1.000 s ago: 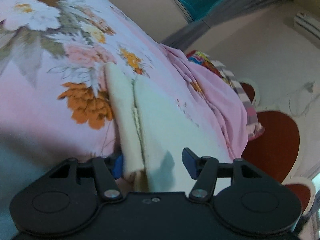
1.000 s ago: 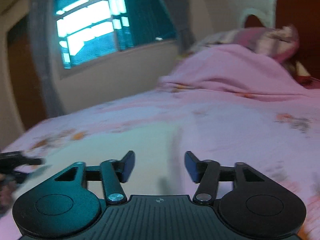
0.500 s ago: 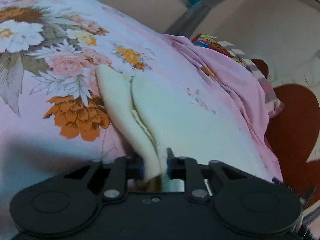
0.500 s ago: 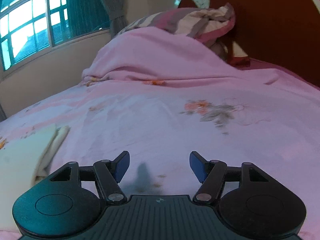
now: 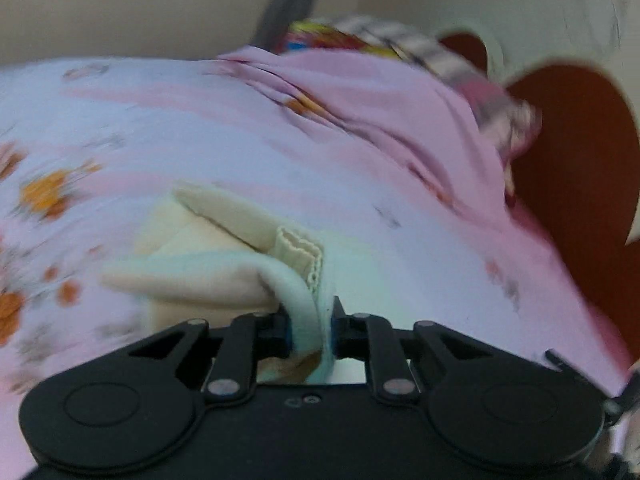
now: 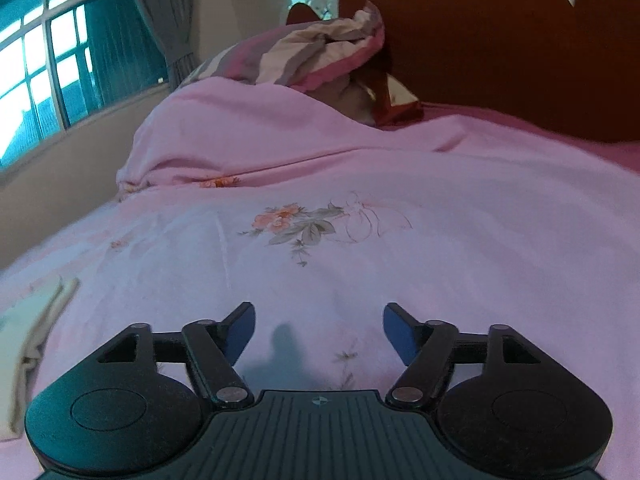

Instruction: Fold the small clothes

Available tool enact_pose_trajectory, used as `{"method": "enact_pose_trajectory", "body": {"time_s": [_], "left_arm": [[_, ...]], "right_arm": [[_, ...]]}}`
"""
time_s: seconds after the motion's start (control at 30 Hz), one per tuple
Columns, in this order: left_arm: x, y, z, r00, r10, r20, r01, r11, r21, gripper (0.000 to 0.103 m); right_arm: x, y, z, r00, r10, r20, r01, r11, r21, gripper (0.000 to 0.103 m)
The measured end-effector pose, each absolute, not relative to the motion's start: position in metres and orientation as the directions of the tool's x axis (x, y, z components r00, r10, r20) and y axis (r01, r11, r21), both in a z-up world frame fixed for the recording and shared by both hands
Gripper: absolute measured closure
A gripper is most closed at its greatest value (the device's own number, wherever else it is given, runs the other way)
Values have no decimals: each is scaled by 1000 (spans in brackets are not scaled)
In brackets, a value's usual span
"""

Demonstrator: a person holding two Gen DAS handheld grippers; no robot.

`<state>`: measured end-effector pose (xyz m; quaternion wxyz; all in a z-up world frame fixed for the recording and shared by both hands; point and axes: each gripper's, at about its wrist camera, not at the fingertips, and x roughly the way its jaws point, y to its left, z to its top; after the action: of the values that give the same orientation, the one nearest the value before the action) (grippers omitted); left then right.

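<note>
The left gripper (image 5: 311, 330) is clamped on a lifted edge of the small cream knit garment (image 5: 224, 248), which lies on the pink floral bedsheet (image 5: 240, 136) — a fold looks under way. The right gripper (image 6: 319, 330) hangs open over bare sheet, right of the garment. Next — likely carrying the edge across and laying it flat.

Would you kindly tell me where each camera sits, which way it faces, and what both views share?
Left wrist: on the left tool, looking along its fingers, shut on the cream garment, toward the headboard.
Right wrist: on the open right tool, low over the pink floral bedsheet, facing the pillow and window.
Shared: garment, bedsheet, pillow, headboard.
</note>
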<state>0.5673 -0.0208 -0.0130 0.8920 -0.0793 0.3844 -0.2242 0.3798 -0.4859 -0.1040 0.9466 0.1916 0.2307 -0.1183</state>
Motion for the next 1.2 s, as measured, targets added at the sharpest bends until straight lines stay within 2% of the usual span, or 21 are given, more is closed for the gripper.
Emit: {"method": "enact_pose_trajectory", "body": {"time_s": [0.03,0.1,0.13,0.17,0.2,0.23,0.27,0.37,0.4,0.47,0.57,0.7,0.8,0.97,1.07,1.13,1.2], "left_arm": [[571,-45,-17,589,-442,-677,352,894,-278,89],[577,-87,-30,552,-394,-735,369,906,-208,80],[580,-105,-37,537,-383,-751,380,905,-190,67],[580,-122,-44,530,-378,-759,390,904,-178,47],[578,-134,-48,529,-382,-757,399,900,-176,41],[574,-146,-49,529,-404,-746,420,889,-183,39],[571,-154,-49,515,-444,-733,452,868,-209,39],[559,-157,-44,430,-669,-606,547,727,-414,39],[555,-156,-38,441,-680,-586,552,720,-420,39],[544,-145,-26,512,-636,-578,520,765,-380,39],[518,-80,-15,628,-596,-500,435,802,-409,39],[451,26,-27,795,-346,-498,216,929,-301,39],[401,77,-54,809,-248,-533,114,956,-271,39],[372,67,-85,783,-262,-564,153,960,-234,39],[381,33,-92,772,-274,-573,234,961,-145,39],[387,16,-97,784,-222,-579,241,969,-45,39],[390,16,-102,792,-207,-574,235,972,-26,39]], "right_arm": [[375,-491,-106,875,-123,-468,307,888,342,28],[371,-499,-109,887,-97,-451,296,869,396,26],[371,-503,-111,890,-85,-448,292,861,416,26],[370,-507,-112,892,-74,-446,291,850,440,26],[368,-511,-115,894,-68,-444,293,836,463,26],[367,-513,-116,897,-58,-438,289,826,484,26],[366,-516,-119,901,-47,-432,283,817,503,26],[363,-523,-122,907,-37,-420,282,793,540,26],[362,-523,-121,908,-37,-418,282,793,540,26],[360,-523,-121,908,-39,-417,282,793,540,26],[359,-523,-121,909,-39,-415,282,792,542,26],[360,-519,-120,905,-50,-422,289,801,525,26],[361,-510,-110,899,-53,-435,287,822,492,26],[344,-428,-78,905,209,-371,50,812,581,26],[349,-360,-65,852,388,-352,-92,773,628,26],[356,-323,-62,802,489,-343,-157,726,670,26],[363,-300,-63,774,525,-354,-161,704,691,26]]}}
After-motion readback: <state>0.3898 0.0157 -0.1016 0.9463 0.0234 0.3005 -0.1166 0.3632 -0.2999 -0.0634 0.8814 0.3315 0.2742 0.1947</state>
